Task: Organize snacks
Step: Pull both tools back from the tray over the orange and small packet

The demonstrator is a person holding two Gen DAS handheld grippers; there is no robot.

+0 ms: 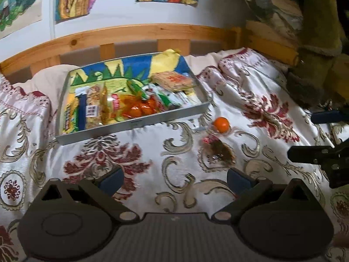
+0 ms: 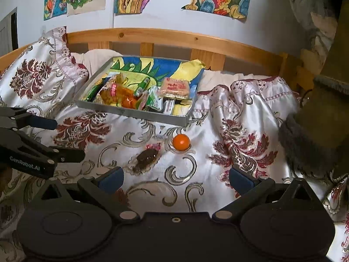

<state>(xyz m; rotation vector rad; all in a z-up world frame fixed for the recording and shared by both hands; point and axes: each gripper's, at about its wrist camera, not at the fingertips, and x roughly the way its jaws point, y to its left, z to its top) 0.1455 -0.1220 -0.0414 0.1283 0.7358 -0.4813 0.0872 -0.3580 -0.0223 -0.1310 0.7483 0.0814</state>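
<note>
Both claws, left claw [image 1: 174, 180] and right claw [image 2: 175, 178], hover wide, empty. Orange ball [image 2: 181, 142] and brown packet [image 2: 147, 156] lie at twelve o'clock, outside tray [image 2: 130, 111]; likely next grab.

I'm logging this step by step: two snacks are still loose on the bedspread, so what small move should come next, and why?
Probably ease the open right gripper forward toward the orange ball. It lies on the bedspread just outside the tray, beside the dark wrapped snack, almost straight ahead of those fingers. Both grippers are empty.
</note>
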